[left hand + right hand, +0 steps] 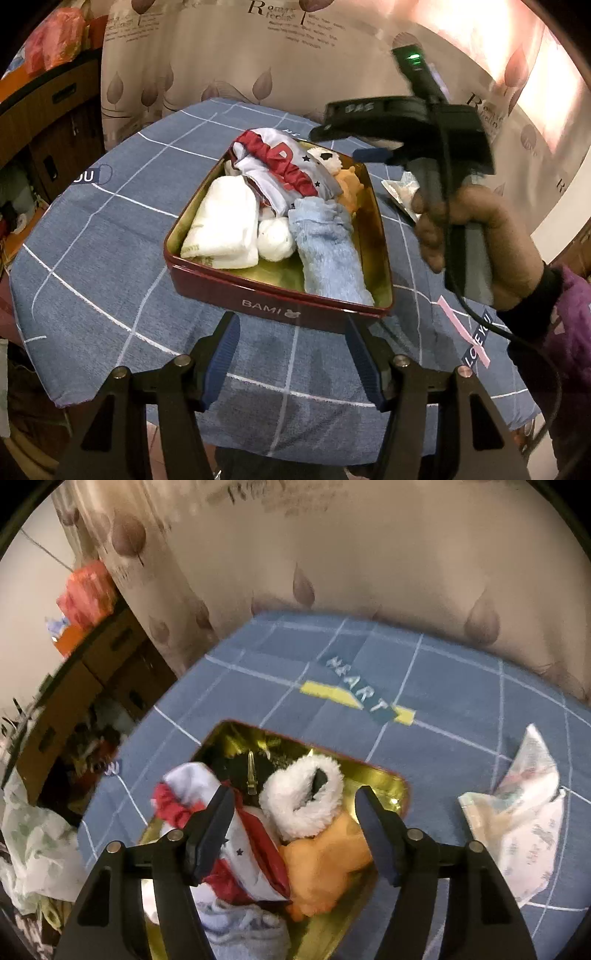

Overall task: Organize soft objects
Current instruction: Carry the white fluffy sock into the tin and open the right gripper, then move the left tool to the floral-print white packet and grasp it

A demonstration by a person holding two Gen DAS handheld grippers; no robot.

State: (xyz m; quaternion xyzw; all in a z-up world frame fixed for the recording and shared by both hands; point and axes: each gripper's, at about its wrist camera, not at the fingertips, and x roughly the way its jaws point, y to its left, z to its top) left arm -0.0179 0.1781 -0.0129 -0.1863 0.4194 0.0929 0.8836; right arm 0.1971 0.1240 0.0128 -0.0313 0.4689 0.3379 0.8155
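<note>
A dark red tin [273, 308] with a gold inside stands on the blue checked tablecloth. It holds a folded white cloth [225, 225], a white ball [275, 240], a light blue towel [328, 251], a red and white garment [284, 166], a white fluffy piece [301, 801] and an orange plush [325, 860]. My left gripper [291, 365] is open and empty, just in front of the tin. My right gripper [295, 834] is open and empty, above the fluffy piece and the plush at the tin's far end. It also shows in the left wrist view [373, 155].
A crumpled printed white wrapper [524, 819] lies on the cloth to the right of the tin. A leaf-print curtain [258, 55] hangs behind the table. Cardboard boxes [74, 686] and bags stand to the left. The table edge is close below my left gripper.
</note>
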